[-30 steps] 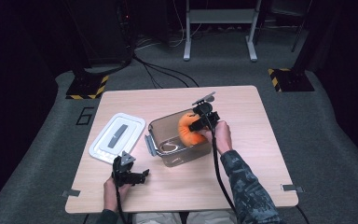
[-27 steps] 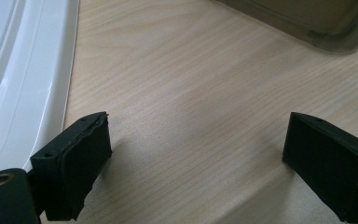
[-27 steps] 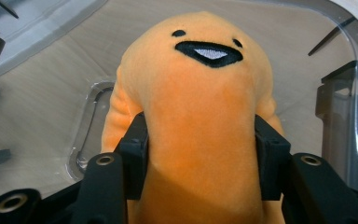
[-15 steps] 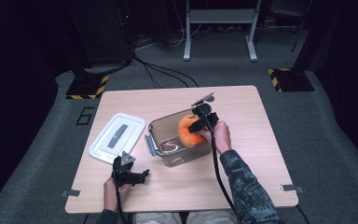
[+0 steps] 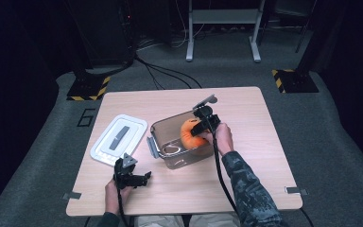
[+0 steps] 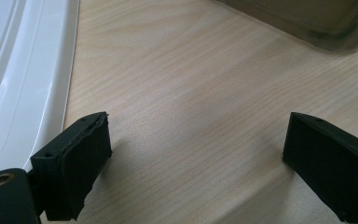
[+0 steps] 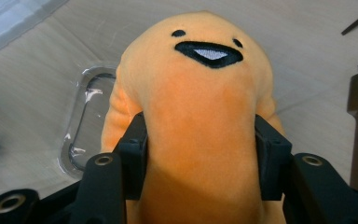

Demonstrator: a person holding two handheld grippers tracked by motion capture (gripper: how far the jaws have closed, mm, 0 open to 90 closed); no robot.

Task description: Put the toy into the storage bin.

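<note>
An orange plush toy (image 5: 189, 134) with a stitched black mouth (image 7: 200, 107) hangs over the clear plastic box (image 5: 170, 150) at mid-table. My right gripper (image 5: 197, 128) is shut on it, both jaws squeezing its body from the sides. Inside the box lies a clear oval pouch (image 7: 86, 121) under the toy. My left gripper (image 5: 139, 178) rests low over the wood near the table's front left, open, with bare tabletop between its jaws (image 6: 198, 163).
The box's white lid (image 5: 118, 138) lies flat on the table to the left of the box, its rim (image 6: 37, 84) close beside my left gripper. The box's wall (image 6: 307, 23) sits ahead of that gripper. Cables trail from both grippers toward the person.
The right gripper with the plush has sunk slightly into the box. The left gripper has stayed still.
</note>
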